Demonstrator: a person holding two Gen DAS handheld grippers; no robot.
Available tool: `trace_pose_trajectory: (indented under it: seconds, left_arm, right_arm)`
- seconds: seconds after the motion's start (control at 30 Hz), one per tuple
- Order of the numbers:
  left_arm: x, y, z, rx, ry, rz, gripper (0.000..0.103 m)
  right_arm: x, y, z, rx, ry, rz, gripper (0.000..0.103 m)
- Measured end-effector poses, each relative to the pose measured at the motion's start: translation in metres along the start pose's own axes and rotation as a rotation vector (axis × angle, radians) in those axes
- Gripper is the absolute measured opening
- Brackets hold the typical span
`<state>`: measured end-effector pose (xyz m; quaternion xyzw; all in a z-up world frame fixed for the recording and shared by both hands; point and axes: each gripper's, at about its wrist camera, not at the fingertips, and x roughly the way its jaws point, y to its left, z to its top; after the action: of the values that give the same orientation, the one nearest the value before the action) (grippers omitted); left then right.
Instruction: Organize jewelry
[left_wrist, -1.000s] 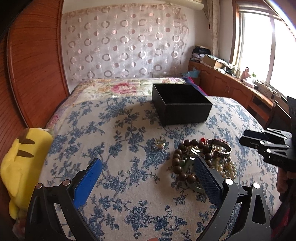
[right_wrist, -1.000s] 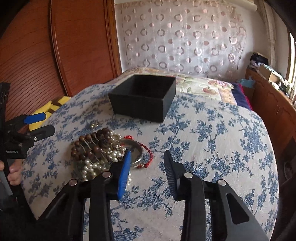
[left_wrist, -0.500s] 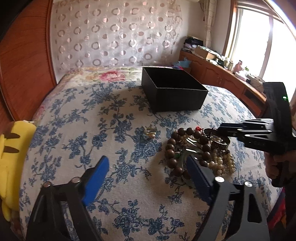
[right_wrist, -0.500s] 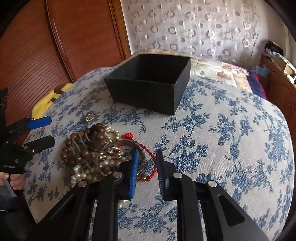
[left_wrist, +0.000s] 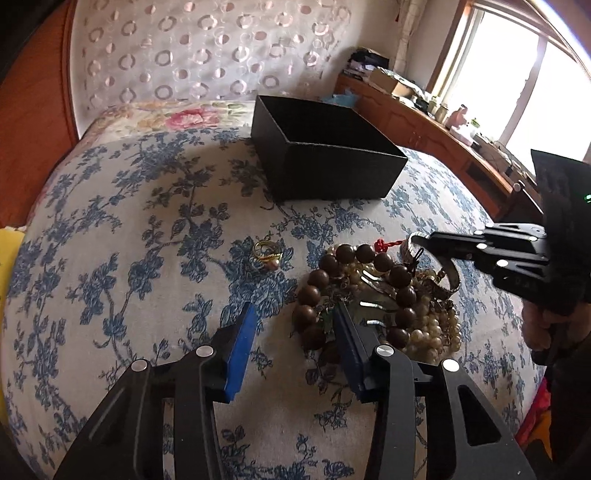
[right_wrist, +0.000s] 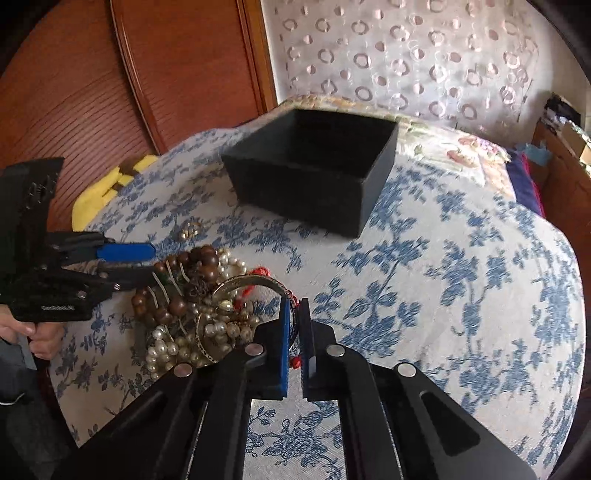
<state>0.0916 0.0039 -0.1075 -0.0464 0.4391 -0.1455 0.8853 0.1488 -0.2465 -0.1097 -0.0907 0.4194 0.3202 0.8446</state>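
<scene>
A pile of jewelry lies on the floral bedspread: a brown wooden bead bracelet (left_wrist: 317, 288) (right_wrist: 207, 260), pearl strands (left_wrist: 428, 332) (right_wrist: 166, 347), a silver bangle (right_wrist: 255, 282) and a red cord (right_wrist: 258, 271). A gold ring (left_wrist: 266, 253) (right_wrist: 190, 232) lies apart, left of the pile. An open black box (left_wrist: 325, 162) (right_wrist: 314, 173) stands behind. My right gripper (right_wrist: 294, 310) is shut on the silver bangle and red cord at the pile's right edge. My left gripper (left_wrist: 293, 325) is open, its right finger over the wooden beads.
A yellow plush toy (right_wrist: 99, 188) lies at the bed's left edge by the wooden wardrobe (right_wrist: 166, 74). A patterned curtain (left_wrist: 207, 55) hangs behind the bed. A wooden sideboard (left_wrist: 436, 129) with clutter runs under the window on the right.
My right gripper moved down to the pile and closed on the bangle and red cord. My left gripper moved closer to the pile and narrowed its opening.
</scene>
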Motion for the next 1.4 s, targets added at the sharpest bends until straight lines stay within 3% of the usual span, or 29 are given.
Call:
trace_pose_trajectory:
  seconds: [0.03,0.1,0.17,0.3,0.7,1.07,1.4]
  left_arm:
    - [0.001,0.0,0.001,0.004,0.002,-0.001,0.037]
    - [0.003,0.0,0.004,0.005,0.013,-0.014,0.02]
    - [0.003,-0.001,0.006,0.008,0.013,-0.027,0.012]
    - [-0.007,-0.008,0.009,0.022,-0.008,-0.064,0.012]
    - [-0.069,-0.046,0.044,0.137,-0.188,-0.014,0.012]
    - [-0.089,-0.054,0.061,0.159,-0.253,0.007,0.012]
    - [-0.095,-0.051,0.09,0.174,-0.298,0.032,0.012]
  right_arm:
    - [-0.004,-0.001,0.0,0.002,-0.012,-0.008,0.005]
    - [-0.011,-0.004,0.0,0.009,-0.034,-0.008,0.005]
    - [-0.015,-0.006,0.0,0.011,-0.042,-0.004,0.005]
    - [-0.02,-0.007,-0.002,0.01,-0.052,-0.002,0.005]
    - [-0.037,0.005,0.004,-0.009,-0.111,-0.013,0.005]
    - [-0.045,-0.005,0.009,0.003,-0.136,-0.047,0.005]
    - [-0.046,-0.014,0.043,-0.008,-0.183,-0.071,0.005]
